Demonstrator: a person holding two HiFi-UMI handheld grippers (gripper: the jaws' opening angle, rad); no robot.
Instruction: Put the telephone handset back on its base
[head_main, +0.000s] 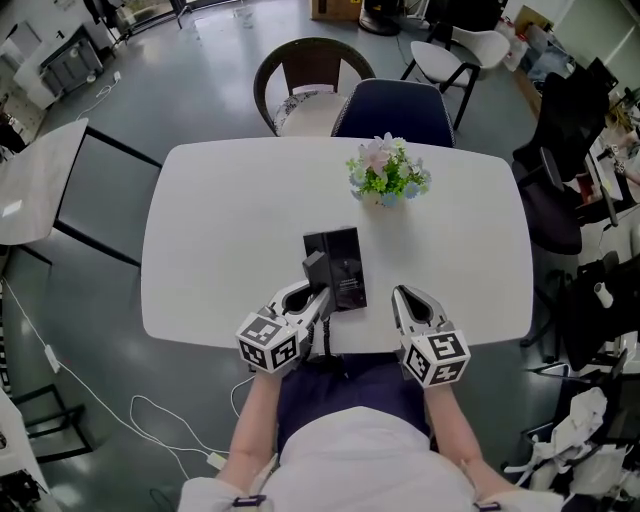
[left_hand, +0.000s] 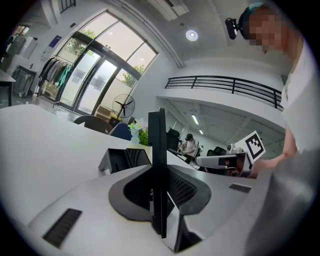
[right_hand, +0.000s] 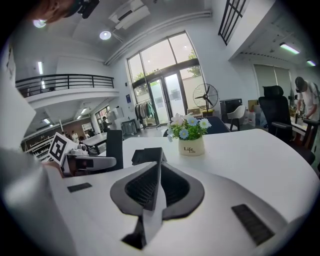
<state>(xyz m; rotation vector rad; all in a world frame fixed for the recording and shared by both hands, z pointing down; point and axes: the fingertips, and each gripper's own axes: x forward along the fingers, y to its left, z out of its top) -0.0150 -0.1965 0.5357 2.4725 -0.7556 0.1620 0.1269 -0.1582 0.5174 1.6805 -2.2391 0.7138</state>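
Note:
The black telephone base (head_main: 340, 258) lies flat on the white table (head_main: 220, 230), near its front edge. My left gripper (head_main: 318, 288) is shut on the black handset (head_main: 316, 270), which stands upright at the base's left front corner. In the left gripper view the handset (left_hand: 156, 150) shows edge-on as a thin dark slab between the jaws of my left gripper (left_hand: 157, 176), with the base (left_hand: 125, 159) just beyond. My right gripper (head_main: 401, 296) rests to the right of the base, shut and with nothing in it. The right gripper view shows my right gripper (right_hand: 159, 161), the base (right_hand: 146, 155) and the held handset (right_hand: 114, 145).
A small pot of flowers (head_main: 386, 176) stands behind the base toward the table's far edge. Two chairs (head_main: 310, 85) are pushed in on the far side. A second table (head_main: 35, 180) is at the left, and office chairs (head_main: 560, 170) stand at the right.

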